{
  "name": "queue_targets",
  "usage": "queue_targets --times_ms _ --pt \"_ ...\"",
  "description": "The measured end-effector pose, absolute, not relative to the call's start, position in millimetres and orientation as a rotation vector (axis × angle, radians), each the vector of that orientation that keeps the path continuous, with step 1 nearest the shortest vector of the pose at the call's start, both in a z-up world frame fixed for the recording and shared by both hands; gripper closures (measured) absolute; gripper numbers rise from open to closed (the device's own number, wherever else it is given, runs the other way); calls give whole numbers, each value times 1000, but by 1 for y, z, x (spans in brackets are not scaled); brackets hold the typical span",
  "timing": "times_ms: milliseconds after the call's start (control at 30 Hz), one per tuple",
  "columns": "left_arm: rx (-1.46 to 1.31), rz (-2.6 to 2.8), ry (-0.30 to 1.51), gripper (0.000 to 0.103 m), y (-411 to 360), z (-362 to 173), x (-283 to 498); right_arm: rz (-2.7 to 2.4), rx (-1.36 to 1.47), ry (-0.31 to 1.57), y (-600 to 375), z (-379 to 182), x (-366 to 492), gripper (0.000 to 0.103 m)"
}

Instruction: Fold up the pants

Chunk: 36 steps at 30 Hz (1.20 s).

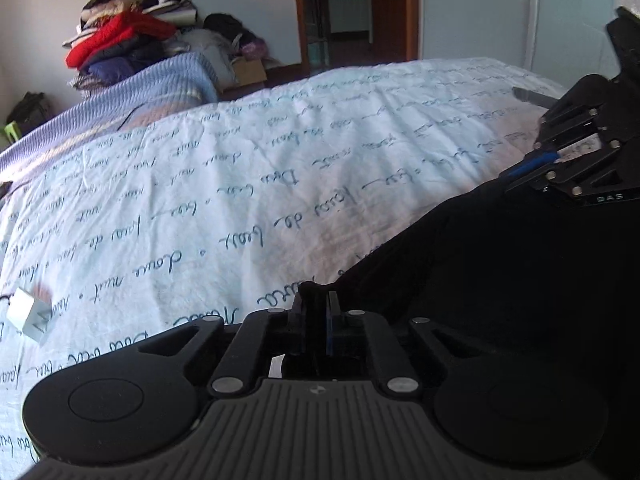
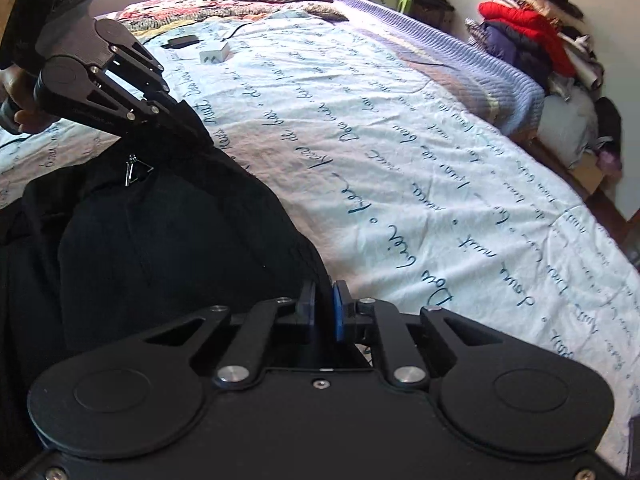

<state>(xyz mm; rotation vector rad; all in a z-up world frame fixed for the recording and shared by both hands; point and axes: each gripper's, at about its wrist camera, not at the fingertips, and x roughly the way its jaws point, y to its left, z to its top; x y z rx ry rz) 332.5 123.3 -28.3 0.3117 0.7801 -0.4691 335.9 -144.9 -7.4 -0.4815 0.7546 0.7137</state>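
Left wrist view shows the left claw (image 1: 316,312) clenched on an edge of the black pants (image 1: 500,264), with the right claw (image 1: 520,174) gripping the same fabric further along. From the right wrist, the right claw (image 2: 324,312) pinches the pants (image 2: 160,232), which drape over the bed (image 2: 400,140) with its script-printed sheet, near a white box (image 2: 215,54).

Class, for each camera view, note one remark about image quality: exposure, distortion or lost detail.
Left wrist view: the black pants read as a near featureless dark mass, and the fisheye bends the bedsheet edge. Right wrist view: the pants keep faint folds, and the sheet looks bright and slightly washed out.
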Motion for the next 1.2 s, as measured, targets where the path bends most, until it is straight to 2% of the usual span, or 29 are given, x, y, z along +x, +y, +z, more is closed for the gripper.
queue_targets --times_ms 67,267,400,567,867,1000,1200 --pt "287 -449 765 94 123 -24 328 692 -514 735 -140 -6 327 94" --pt "249 -473 563 94 145 22 264 656 -574 564 -144 21 270 95" --pt "273 -465 525 94 148 35 226 636 -645 442 -137 40 217 95" --pt "212 -462 485 94 159 41 165 661 -704 377 -135 47 148 95" --pt "125 -427 609 94 181 -5 55 837 -773 426 -126 27 38 95" --pt "73 -390 685 93 197 -27 46 869 -785 474 -122 4 25 95" --pt "147 -361 684 91 194 -32 37 871 -768 511 -119 -6 20 95"
